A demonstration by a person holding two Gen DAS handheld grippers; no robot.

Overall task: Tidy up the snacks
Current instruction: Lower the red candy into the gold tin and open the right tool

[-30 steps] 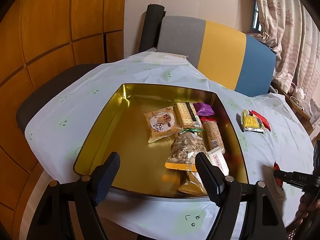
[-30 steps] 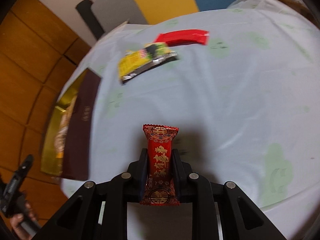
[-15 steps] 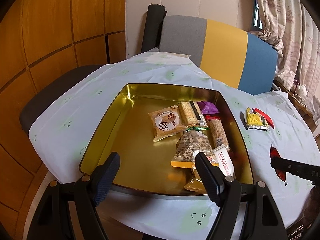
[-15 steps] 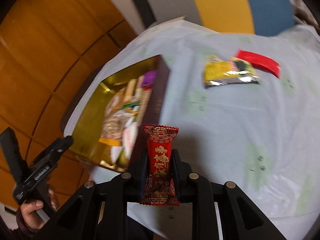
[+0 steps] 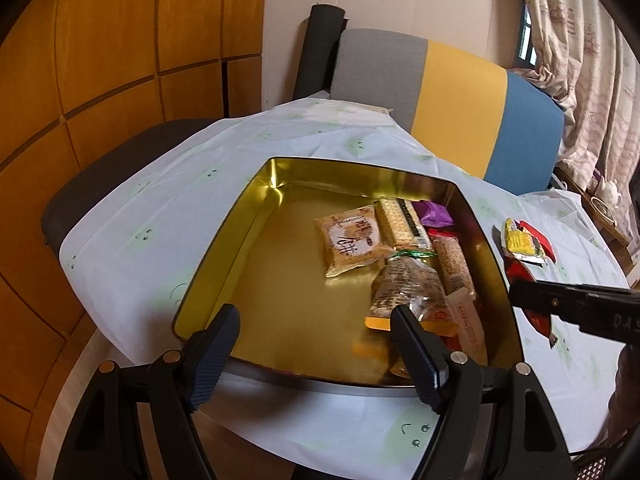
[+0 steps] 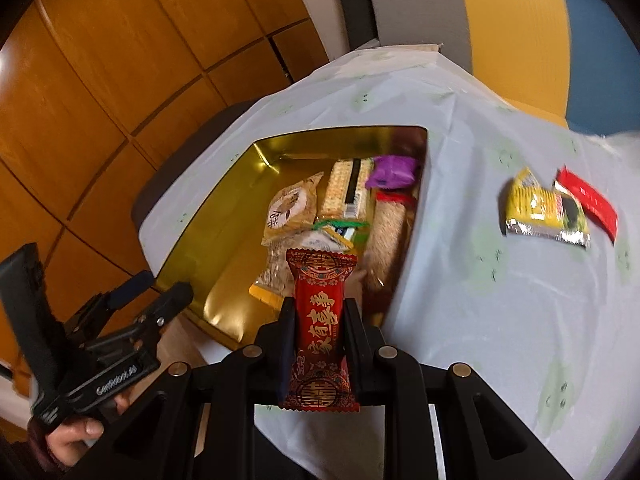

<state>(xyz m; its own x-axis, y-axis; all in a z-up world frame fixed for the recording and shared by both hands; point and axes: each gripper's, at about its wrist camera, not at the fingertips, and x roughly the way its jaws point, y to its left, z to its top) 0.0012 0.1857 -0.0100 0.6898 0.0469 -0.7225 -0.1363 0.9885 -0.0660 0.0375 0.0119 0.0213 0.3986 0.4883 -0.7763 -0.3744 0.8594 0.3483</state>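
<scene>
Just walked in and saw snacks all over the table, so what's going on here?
A person with a gripper in each hand is sorting snacks into a gold tin. The right gripper is shut on a red packet, held near the tin's right edge. The left gripper hangs open and empty at the tin's near rim. A yellow packet and a red one lie on the tablecloth.

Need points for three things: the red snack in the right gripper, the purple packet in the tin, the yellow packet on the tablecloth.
red snack packet (image 6: 320, 320): right wrist view, printed middle between the fingers.
purple packet (image 6: 392, 171): right wrist view, centre of the wrapper, far corner of the tin.
yellow packet (image 6: 536, 204): right wrist view, yellow front face.
</scene>
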